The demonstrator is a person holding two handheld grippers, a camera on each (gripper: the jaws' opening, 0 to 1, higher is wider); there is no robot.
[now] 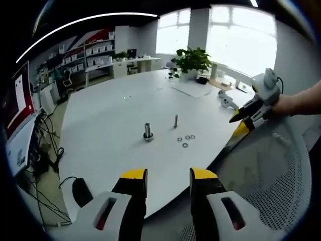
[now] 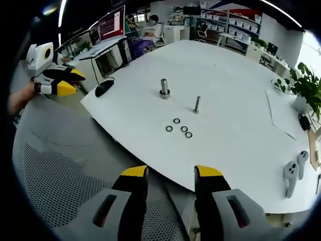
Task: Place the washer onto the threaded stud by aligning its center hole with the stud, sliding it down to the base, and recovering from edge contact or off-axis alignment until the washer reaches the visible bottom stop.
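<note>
Looking along your left gripper (image 1: pixel 168 175), you see its yellow-tipped jaws spread apart with nothing between them, held back from the near edge of the white table (image 1: pixel 110 125). Out on the tabletop, four washers (image 1: pixel 185 139) lie flat in a loose cluster, near one another and well apart from your jaws. Just beyond them the slim threaded stud (image 1: pixel 175 120) stands upright and bare, and to its left stands a thicker stud on a wide base (image 1: pixel 148 131), also upright. Your right gripper (image 1: pixel 241 123) comes into this view from the right, held in your hand off the table's edge above a mesh chair back (image 1: pixel 281 165); whether its jaws are parted you cannot tell from here. This view also takes in a potted plant (image 1: pixel 191 60) at the far side and a sheet of paper (image 1: pixel 190 89) in front of it. From your right gripper (image 2: pixel 171 175), the jaws likewise stand spread and empty, short of the table edge (image 2: pixel 150 160). Here the washers (image 2: pixel 178 127) sit nearer than the stud (image 2: pixel 197 104), with the thick stud (image 2: pixel 164 87) farther back and left. This view adds two white handheld controllers (image 2: pixel 293 173) near the right edge, a black computer mouse (image 2: pixel 104 86) at the left corner, and your left gripper (image 2: pixel 70 83) at the far left, its jaw gap not clear.
</note>
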